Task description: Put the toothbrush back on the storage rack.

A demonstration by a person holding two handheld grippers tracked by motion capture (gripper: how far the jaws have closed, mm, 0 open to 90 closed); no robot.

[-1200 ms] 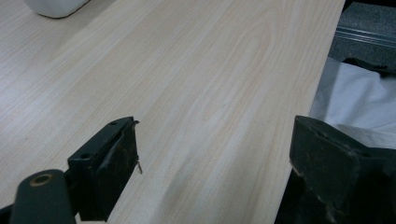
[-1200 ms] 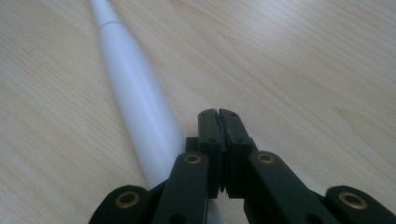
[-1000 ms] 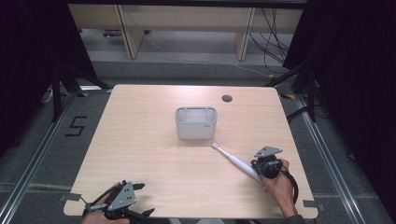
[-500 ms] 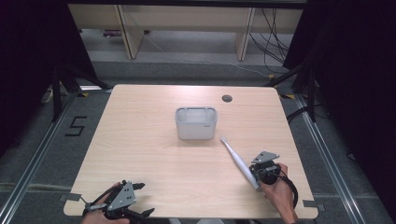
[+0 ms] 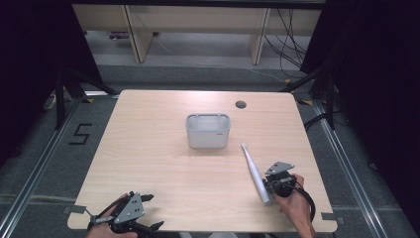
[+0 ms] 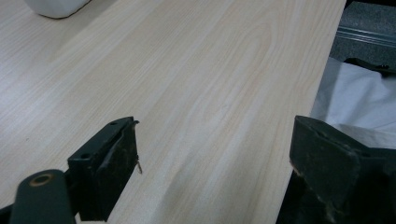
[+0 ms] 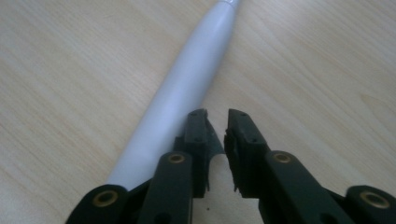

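White handle (image 7: 187, 84) flat on table (image 5: 163, 163), just left of right gripper (image 7: 215, 122) — jaws slightly parted, just opening, gripping nothing

The white handle's (image 7: 187, 88) thin tip runs off the right gripper view's top edge, and its near end is perhaps hidden behind the jaws.

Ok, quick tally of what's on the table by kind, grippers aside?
White rounded-rectangular container: 1
White pen-shaped handle, lying flat beside the right gripper: 1
Total: 2
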